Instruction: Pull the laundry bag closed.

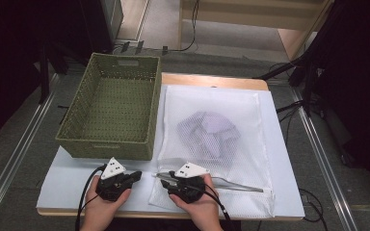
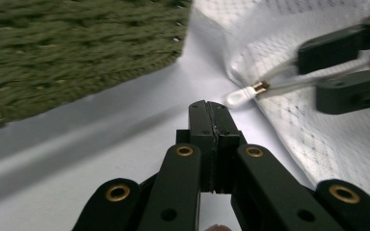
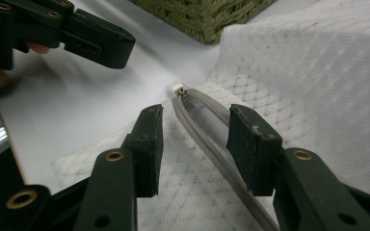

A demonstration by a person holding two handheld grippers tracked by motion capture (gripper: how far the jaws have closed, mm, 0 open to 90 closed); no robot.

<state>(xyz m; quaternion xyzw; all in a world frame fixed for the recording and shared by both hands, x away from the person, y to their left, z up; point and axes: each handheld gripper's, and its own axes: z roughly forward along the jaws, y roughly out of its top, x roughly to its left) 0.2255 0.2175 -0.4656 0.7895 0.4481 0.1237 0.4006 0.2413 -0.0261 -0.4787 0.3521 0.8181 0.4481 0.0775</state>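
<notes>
The white mesh laundry bag lies flat on the right half of the pale table, its fine netting marked with a faint diamond weave, and a folded lilac garment shows through it near the middle. Along its near edge runs a grey zipper, ribbed and narrow, partly parted into a thin slit that ends at a small brass slider with a white rubbery pull tab.

My right gripper stands spread over that zipper, one blocky black pad on either side of the tape, neither one pressing on it. My left gripper sits just beside the bag's near left corner, its two flat black jaws pressed together on nothing, the tips pointing at the pull tab and near it but apart from it.

Just beside the bag on the left sits a rectangular green woven basket, coarse and ropy in texture, its near wall close to my left hand.
</notes>
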